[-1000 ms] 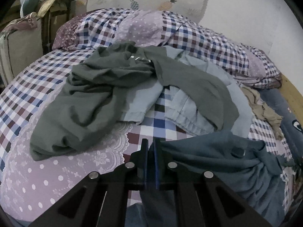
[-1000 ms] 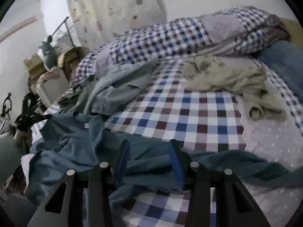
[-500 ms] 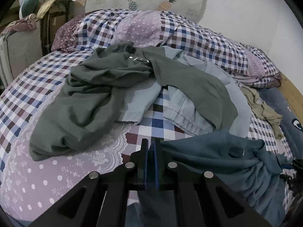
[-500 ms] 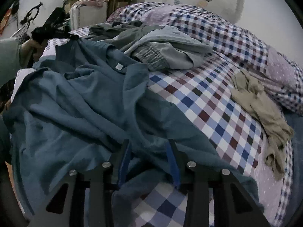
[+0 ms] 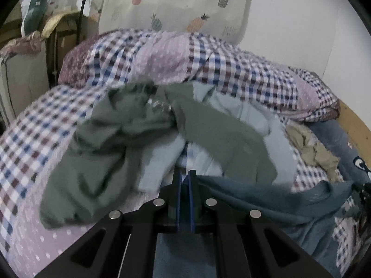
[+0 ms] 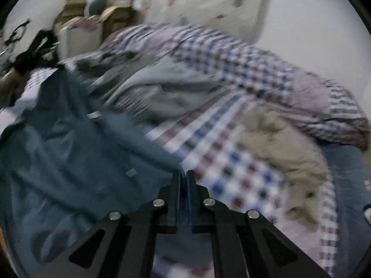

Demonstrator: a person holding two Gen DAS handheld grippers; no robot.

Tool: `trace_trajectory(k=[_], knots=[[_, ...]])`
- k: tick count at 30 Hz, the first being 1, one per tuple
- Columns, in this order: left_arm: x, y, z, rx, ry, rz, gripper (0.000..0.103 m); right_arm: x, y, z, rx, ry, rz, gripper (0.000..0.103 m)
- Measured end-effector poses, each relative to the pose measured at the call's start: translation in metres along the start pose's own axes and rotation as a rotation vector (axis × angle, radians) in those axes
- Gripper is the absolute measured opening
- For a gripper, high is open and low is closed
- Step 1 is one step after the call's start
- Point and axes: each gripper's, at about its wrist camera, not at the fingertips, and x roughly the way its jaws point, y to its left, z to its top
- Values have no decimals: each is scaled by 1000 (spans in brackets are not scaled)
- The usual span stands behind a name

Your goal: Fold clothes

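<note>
Blurred checked bed (image 6: 231, 162); both hand-held grippers (image 5: 184, 173) (image 6: 184, 173) clenched on half-hidden blue shirt (image 6: 69, 162).

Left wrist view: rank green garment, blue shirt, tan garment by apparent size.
1. Green garment, largest.
2. Blue shirt, close behind; it is nearest the camera and partly cut off, so the top two are unsure.
3. Tan garment, clearly smallest.

Home bedroom; checked bed (image 5: 41, 125), pineapple curtain (image 5: 176, 7)

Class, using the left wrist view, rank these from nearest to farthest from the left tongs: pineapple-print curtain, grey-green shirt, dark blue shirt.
1. Dark blue shirt, at the left tongs, trailing right.
2. Grey-green shirt, ahead, left.
3. Pineapple-print curtain, back wall.
</note>
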Motion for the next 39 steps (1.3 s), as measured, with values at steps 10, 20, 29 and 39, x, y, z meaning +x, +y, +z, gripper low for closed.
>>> trace_trajectory(k=[10,20,29,39], knots=[[17,-35,106,12,-89,6,5,-4,-85,90,65,-85,-257,3],[83,-58,187,8,-161,235,0,65,-134,170,104,-116,-404,3],[151,-14,116,-77,56,199,3,185,-147,138,361,111,-351,6],[42,12,4,-77,30,39,57,88,-121,53,509,20,-143,50]])
